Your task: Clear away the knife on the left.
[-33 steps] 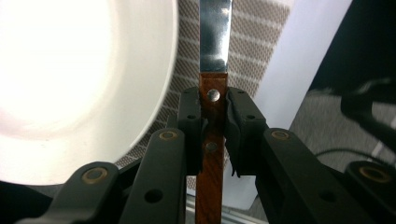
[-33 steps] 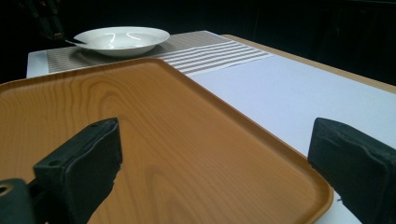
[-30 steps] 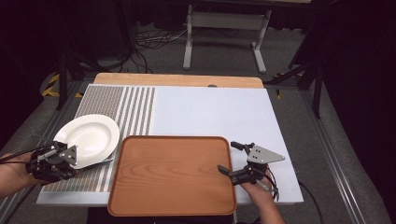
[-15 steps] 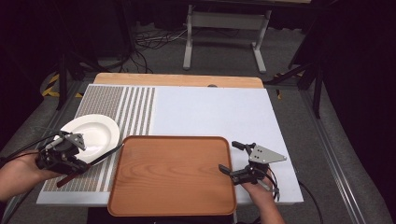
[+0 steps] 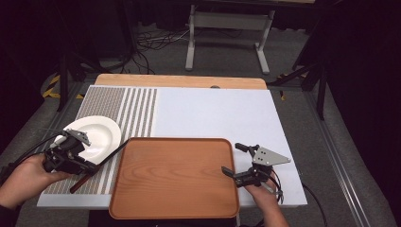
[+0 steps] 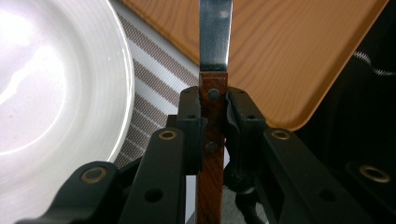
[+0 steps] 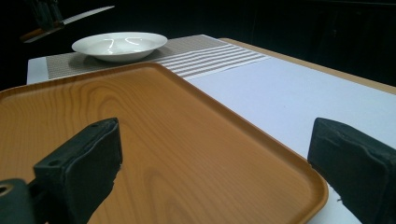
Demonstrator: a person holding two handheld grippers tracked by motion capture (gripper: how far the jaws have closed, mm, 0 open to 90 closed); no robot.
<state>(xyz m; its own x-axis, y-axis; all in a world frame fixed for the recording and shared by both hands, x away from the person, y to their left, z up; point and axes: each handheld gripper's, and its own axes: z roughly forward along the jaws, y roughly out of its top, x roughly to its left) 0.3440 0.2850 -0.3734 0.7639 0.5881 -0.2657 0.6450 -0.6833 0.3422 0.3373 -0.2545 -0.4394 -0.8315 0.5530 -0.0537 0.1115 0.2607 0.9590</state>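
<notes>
Dark room, grey floor with cables and a metal stand behind the bench; bench top covered by a white mat with a brown-striped band along its left part. Nearest the person, a wooden tray lies flat at the front edge of the bench, slightly overhanging it. Right gripper sits at the tray's right front corner, jaws released and spread wide; in the right gripper view the tray's rim and corner lie between the two jaws, with no contact visible on either pad. Left gripper is over the striped band, just left of the tray, held in the left hand. Its jaws are clenched on the knife, grasping it at the wooden handle: the left gripper view shows the riveted handle pinched between the pads, blade running straight ahead over the tray's corner. In the high view the knife lies slantwise, handle end toward the bench front, blade tip reaching the tray's far left corner; whether the tip touches the tray cannot be told. Just beyond the left gripper, a white plate rests on the striped band, empty, close to the tray's left edge but apart from it. Farther back the mat is bare.
</notes>
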